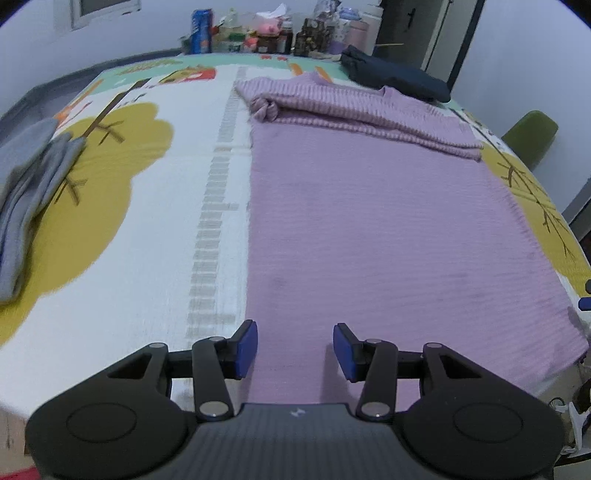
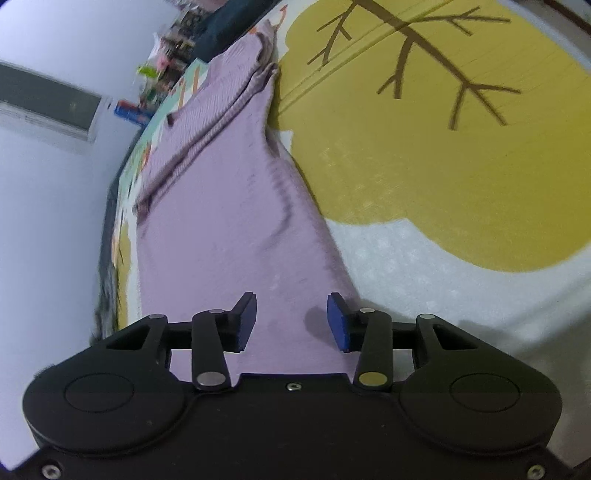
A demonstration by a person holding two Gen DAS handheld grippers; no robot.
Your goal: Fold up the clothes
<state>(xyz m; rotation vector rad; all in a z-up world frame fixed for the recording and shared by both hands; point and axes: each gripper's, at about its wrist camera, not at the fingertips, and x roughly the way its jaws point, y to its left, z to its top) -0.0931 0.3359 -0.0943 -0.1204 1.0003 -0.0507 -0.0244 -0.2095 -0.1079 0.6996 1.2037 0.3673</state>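
Observation:
A lilac ribbed knit garment (image 1: 388,221) lies flat on the printed table cover (image 1: 147,240), its far part folded over into a thicker band with a bunched sleeve (image 1: 264,107) at the left. My left gripper (image 1: 295,349) hovers over the garment's near left corner, open, with nothing between its blue pads. In the right wrist view the same garment (image 2: 221,221) runs away from the camera. My right gripper (image 2: 291,321) hangs open above its near right edge, with no cloth between the pads.
A grey garment (image 1: 29,192) lies in a heap at the table's left edge. A dark navy folded item (image 1: 391,75) sits at the far right corner. Bottles, cans and jars (image 1: 266,33) crowd the far end. A green chair back (image 1: 532,136) stands to the right.

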